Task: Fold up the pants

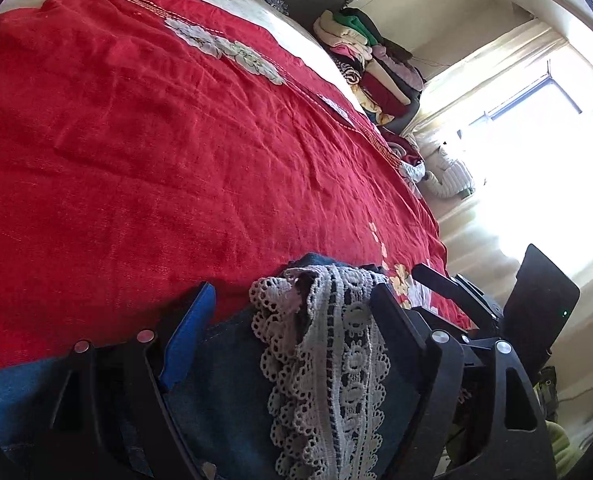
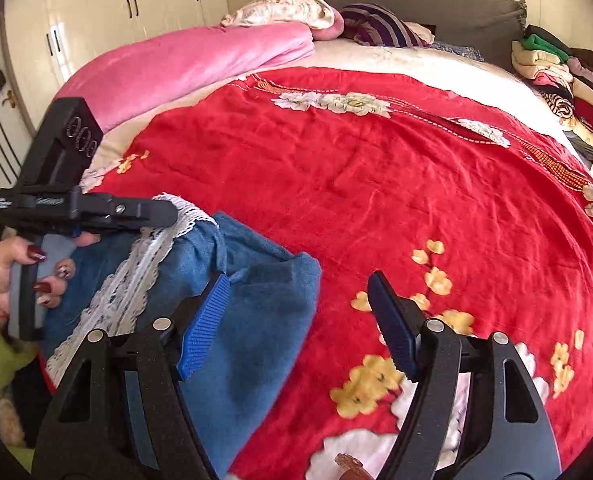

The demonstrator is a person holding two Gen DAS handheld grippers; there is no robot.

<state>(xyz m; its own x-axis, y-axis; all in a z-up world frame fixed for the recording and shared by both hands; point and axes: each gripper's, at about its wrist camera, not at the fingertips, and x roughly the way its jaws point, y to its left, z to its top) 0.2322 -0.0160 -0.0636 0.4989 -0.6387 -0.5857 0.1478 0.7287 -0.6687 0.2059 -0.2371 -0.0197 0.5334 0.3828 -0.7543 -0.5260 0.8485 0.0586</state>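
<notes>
Blue denim pants [image 2: 252, 320] with a white lace trim [image 2: 136, 280] lie bunched at the near left of a red bedspread [image 2: 376, 184]. In the left wrist view the pants [image 1: 224, 392] and lace [image 1: 336, 352] fill the space between my left gripper's [image 1: 292, 300] wide-apart fingers. In the right wrist view the left gripper [image 2: 168, 216] rests on the lace at the pants' far end, held by a hand. My right gripper [image 2: 300, 292] is open; its left finger [image 2: 204, 320] lies over the pants' edge and its right finger is above bare bedspread.
A pink blanket [image 2: 184, 64] and pillows [image 2: 288, 12] lie at the head of the bed. Stacked folded clothes [image 2: 556, 64] sit at the far right edge. A bright window [image 1: 536, 140] stands beyond the bed. White wardrobes [image 2: 128, 4] line the far left.
</notes>
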